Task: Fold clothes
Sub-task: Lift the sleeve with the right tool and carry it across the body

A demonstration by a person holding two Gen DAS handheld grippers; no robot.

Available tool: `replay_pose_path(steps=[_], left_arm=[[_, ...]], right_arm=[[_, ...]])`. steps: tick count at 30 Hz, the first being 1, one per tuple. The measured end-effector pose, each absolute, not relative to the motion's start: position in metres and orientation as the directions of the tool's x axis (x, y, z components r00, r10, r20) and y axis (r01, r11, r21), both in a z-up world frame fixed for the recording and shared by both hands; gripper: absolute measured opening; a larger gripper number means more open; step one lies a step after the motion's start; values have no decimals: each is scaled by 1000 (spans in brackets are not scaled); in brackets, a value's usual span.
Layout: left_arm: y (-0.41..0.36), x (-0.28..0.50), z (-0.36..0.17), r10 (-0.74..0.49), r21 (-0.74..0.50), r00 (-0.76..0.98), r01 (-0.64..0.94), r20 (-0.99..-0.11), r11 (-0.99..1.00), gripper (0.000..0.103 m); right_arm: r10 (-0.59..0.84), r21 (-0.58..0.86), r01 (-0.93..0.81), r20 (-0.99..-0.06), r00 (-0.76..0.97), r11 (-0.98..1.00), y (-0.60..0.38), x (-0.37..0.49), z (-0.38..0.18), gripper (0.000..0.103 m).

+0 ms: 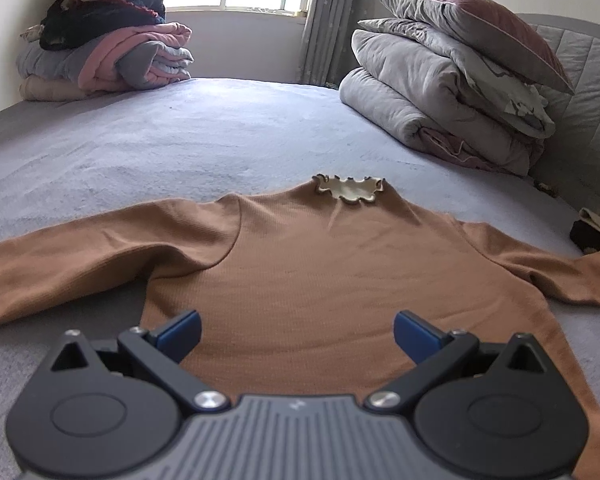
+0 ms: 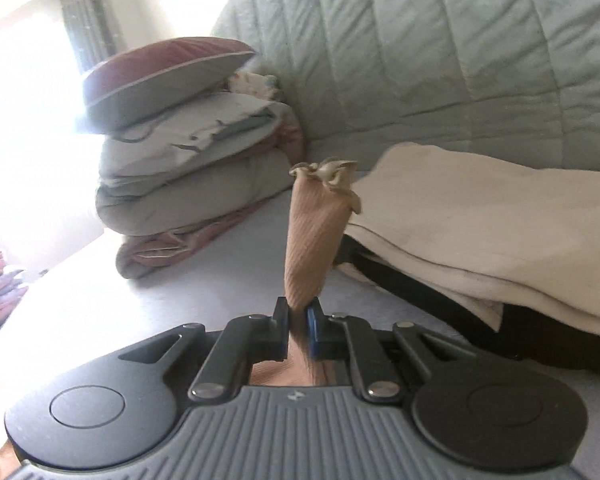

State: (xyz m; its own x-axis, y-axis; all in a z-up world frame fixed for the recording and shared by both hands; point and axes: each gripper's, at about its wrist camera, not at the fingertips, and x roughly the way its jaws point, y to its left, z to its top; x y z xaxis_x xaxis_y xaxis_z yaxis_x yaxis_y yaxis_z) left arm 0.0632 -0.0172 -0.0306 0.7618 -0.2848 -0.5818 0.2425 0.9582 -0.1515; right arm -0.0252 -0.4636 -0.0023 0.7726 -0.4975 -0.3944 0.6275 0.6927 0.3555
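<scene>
A brown long-sleeved top [image 1: 300, 264] with a cream frilled collar [image 1: 350, 190] lies flat, front up, on the grey bed [image 1: 180, 140], sleeves spread to both sides. My left gripper [image 1: 298, 334] is open and empty, hovering over the top's lower hem area. In the right wrist view my right gripper [image 2: 298, 314] is shut on the end of the brown sleeve [image 2: 314, 236]; its frilled cuff [image 2: 326, 172] sticks up past the fingertips.
A stack of folded quilts and a pillow [image 1: 452, 80] stands at the back right against the padded headboard [image 2: 440, 60]. Folded blankets and dark clothes [image 1: 108, 44] are piled back left. A cream cloth over something dark [image 2: 480, 232] lies right of the sleeve.
</scene>
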Motion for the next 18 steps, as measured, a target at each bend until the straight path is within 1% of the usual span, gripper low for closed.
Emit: replay_pose_path(steps=[8, 14, 18], left_arm=[[-11, 62, -26, -320, -205, 756, 246, -571, 947, 103], [-7, 65, -26, -375, -291, 727, 246, -575, 924, 103], [-7, 64, -27, -375, -299, 724, 239, -579, 924, 103]], right_arm=[[-423, 358, 542, -362, 831, 760, -430, -27, 17, 10], [-341, 345, 452, -336, 878, 823, -397, -26, 29, 10], [-284, 335, 391, -327, 902, 857, -374, -24, 34, 10]])
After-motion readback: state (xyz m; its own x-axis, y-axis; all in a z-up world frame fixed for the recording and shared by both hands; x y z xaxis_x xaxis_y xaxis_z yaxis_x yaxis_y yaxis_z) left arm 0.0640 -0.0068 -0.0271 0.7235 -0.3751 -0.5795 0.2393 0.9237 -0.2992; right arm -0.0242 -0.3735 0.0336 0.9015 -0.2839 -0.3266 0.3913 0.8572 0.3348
